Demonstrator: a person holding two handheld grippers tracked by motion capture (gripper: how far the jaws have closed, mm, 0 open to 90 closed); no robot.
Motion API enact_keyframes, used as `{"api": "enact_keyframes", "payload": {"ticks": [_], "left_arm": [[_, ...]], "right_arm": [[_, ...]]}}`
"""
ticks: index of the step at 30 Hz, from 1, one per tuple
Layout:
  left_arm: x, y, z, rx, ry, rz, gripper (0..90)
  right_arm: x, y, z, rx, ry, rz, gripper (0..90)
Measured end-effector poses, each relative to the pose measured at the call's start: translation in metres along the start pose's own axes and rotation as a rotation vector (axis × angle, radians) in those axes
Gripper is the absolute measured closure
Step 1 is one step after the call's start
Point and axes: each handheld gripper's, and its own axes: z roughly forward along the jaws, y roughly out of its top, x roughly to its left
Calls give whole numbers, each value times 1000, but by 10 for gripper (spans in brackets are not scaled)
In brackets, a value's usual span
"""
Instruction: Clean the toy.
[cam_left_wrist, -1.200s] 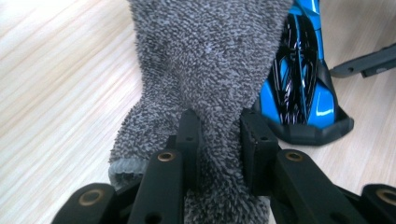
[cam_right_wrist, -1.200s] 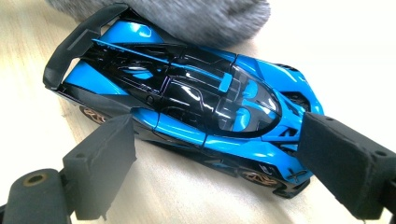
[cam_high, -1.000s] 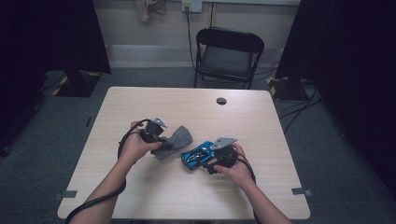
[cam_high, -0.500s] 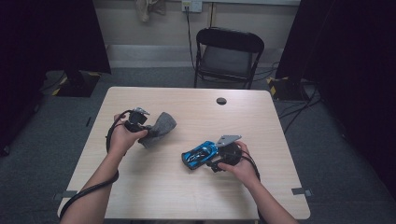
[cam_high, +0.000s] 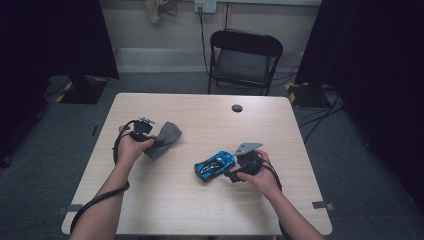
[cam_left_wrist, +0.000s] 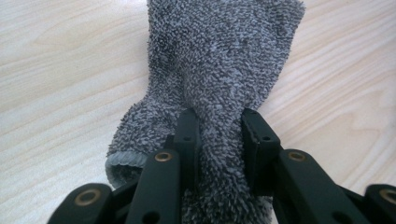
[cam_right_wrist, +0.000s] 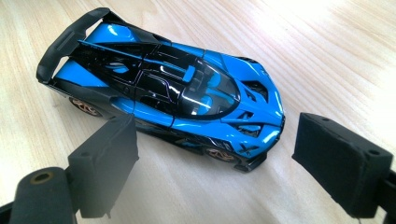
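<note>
Left gripper (cam_left_wrist: 217, 135) clamped on grey cloth (cam_left_wrist: 224, 60), lying left of the blue toy car (cam_right_wrist: 163, 88) on the table (cam_high: 165, 200). Right gripper (cam_right_wrist: 212, 163) jaws apart, just beside the car, not touching. Risk: one pad nudges it first, wheels roll, grasp misses.

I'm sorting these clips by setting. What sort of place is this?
Probably a lab or studio set up for recording, not a home. A bare wooden table stands on grey carpet, dark curtains hang at both sides, a black folding chair faces it, and cables trail across the floor.
</note>
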Motion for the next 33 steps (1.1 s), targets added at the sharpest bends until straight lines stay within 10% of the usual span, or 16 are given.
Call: {"api": "enact_keyframes", "payload": {"ticks": [16,33], "left_arm": [[-3,-1,2,-17,11,13,628],[-10,4,-4,-62,16,49,339]], "right_arm": [[1,-1,-6,5,-9,0,131],[2,-1,-9,-4,-3,8,131]]}}
